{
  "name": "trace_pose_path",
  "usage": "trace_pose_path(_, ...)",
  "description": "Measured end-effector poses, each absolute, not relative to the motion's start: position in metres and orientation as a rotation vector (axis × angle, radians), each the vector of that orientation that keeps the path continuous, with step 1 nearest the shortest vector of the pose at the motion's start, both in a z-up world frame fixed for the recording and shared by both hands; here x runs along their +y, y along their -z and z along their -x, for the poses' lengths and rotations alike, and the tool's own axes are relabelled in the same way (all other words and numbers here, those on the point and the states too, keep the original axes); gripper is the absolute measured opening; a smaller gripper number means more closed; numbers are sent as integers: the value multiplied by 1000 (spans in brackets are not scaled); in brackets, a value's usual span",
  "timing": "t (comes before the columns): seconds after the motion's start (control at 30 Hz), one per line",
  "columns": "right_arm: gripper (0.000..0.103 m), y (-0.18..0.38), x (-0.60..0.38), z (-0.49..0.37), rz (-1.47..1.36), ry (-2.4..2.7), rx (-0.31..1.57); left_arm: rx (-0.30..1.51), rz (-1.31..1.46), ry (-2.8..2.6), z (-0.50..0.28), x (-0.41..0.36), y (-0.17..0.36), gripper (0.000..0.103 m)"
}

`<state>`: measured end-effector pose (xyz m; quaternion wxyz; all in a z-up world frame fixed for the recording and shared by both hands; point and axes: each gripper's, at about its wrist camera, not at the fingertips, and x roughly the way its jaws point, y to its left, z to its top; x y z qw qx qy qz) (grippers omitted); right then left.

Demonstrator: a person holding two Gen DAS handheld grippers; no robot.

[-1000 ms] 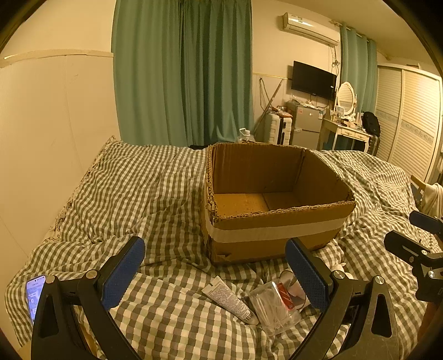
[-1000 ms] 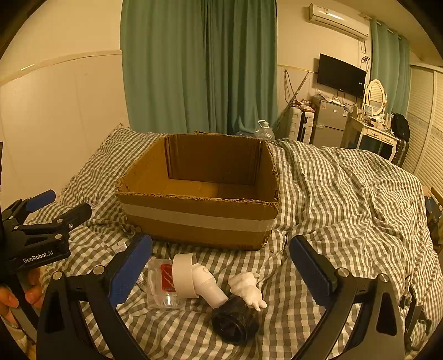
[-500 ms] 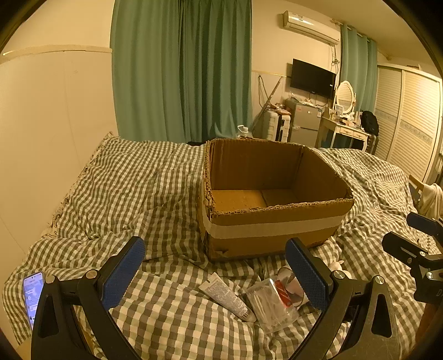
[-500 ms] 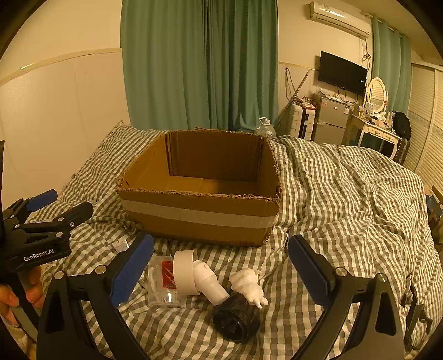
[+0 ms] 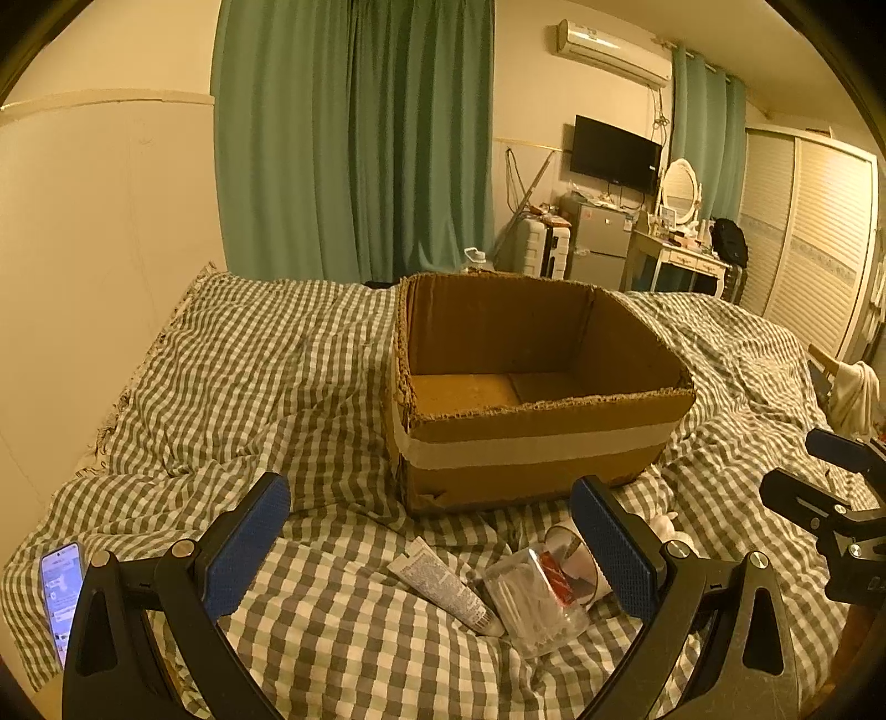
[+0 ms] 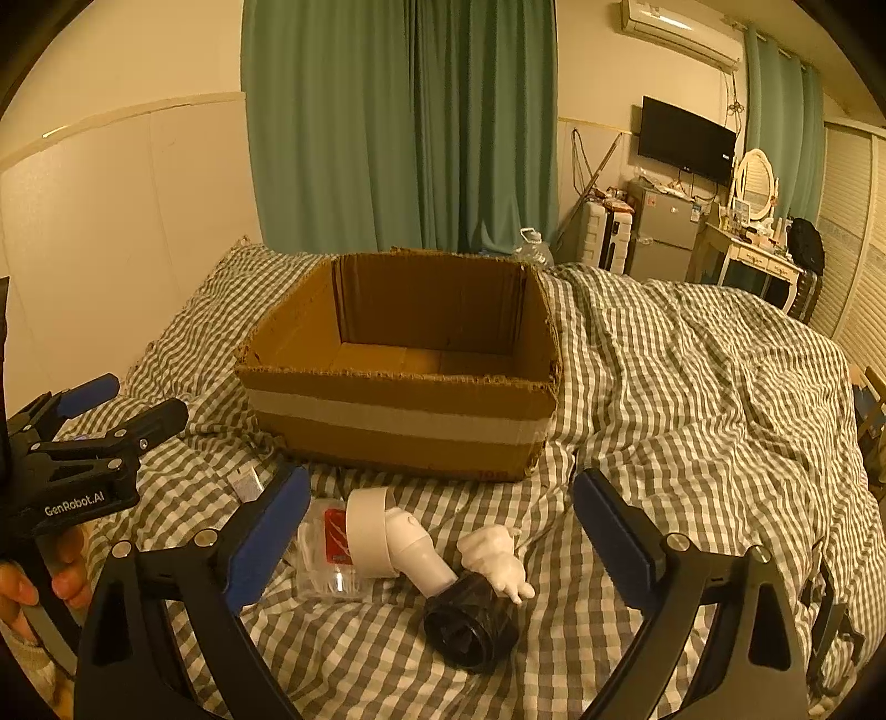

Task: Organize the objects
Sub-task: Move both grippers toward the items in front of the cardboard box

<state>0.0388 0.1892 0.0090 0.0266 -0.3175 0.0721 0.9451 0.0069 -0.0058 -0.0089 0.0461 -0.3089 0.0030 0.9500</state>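
Bedroom backdrop behind the checked bed

Green curtains (image 5: 354, 138) hung at the back; a black wall television (image 6: 686, 139), white air conditioner (image 5: 612, 52) and lit smartphone (image 5: 61, 595) on the green-and-white gingham bedspread (image 6: 692, 387) showed.

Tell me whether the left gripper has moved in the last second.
Yes, slightly. In the left wrist view the cardboard box and squeeze tube have slid down the frame, so the open left gripper has tilted upward or lifted a little.

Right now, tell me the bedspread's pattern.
Green-and-white checked bedspread, clearest in the right wrist view.
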Motion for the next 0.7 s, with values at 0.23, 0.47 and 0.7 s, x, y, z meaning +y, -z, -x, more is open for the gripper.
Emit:
trace_pose_path(0.23,91,4,193,-43,1047,-2905,260,-1,994,-2860,-5,-4,23,103)
trace_pose_path(0.47,91,15,196,-43,1108,-2881,286,10,1063,-2812,-5,-3,41,103)
trace_pose_path(0.7,91,34,204,-43,1187,-2824,314,24,1131,-2777,-6,-4,61,103)
